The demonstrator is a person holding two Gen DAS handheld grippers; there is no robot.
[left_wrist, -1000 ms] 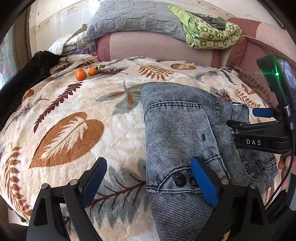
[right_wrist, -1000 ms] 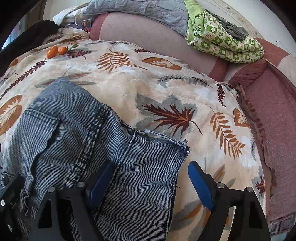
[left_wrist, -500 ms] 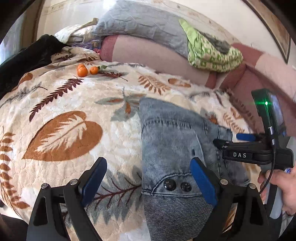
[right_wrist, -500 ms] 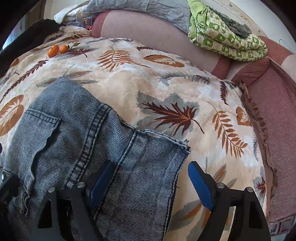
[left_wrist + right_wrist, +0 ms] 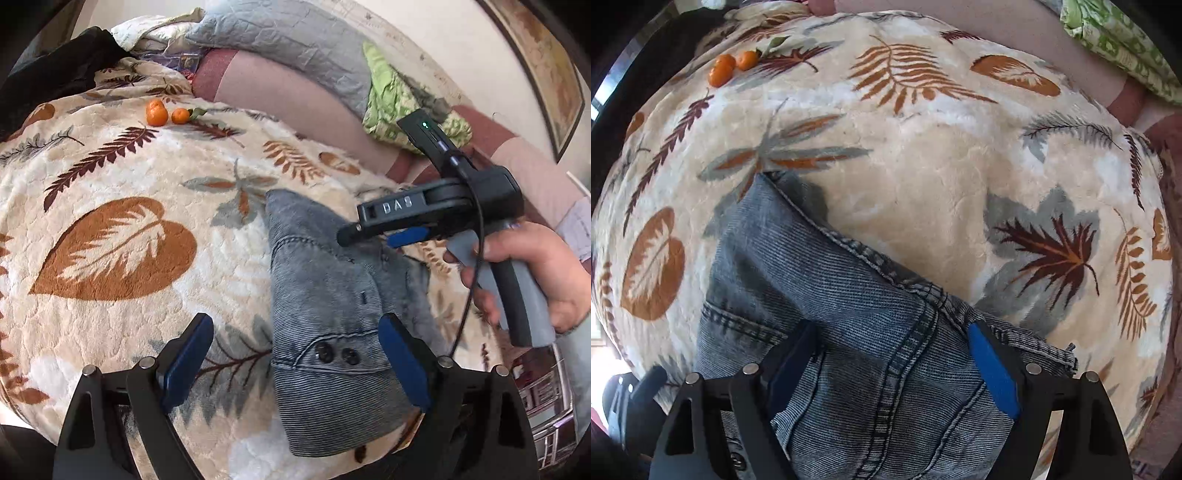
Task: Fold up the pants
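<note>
Folded blue jeans (image 5: pixel 325 295) lie on the leaf-print blanket (image 5: pixel 122 177) covering the bed. Left gripper (image 5: pixel 295 365) jaws wide apart, empty, hovering over the buttoned waistband edge. Right gripper (image 5: pixel 894 365) also spread wide above the denim seams, gripping nothing; a hand (image 5: pixel 532 273) holds its handle. Two small oranges (image 5: pixel 164 112) sit well apart at the blanket's far side

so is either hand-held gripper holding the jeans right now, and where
Neither. The left hand-held gripper and the right hand-held gripper both stand open over the folded jeans, pads not pressing the denim.
</note>
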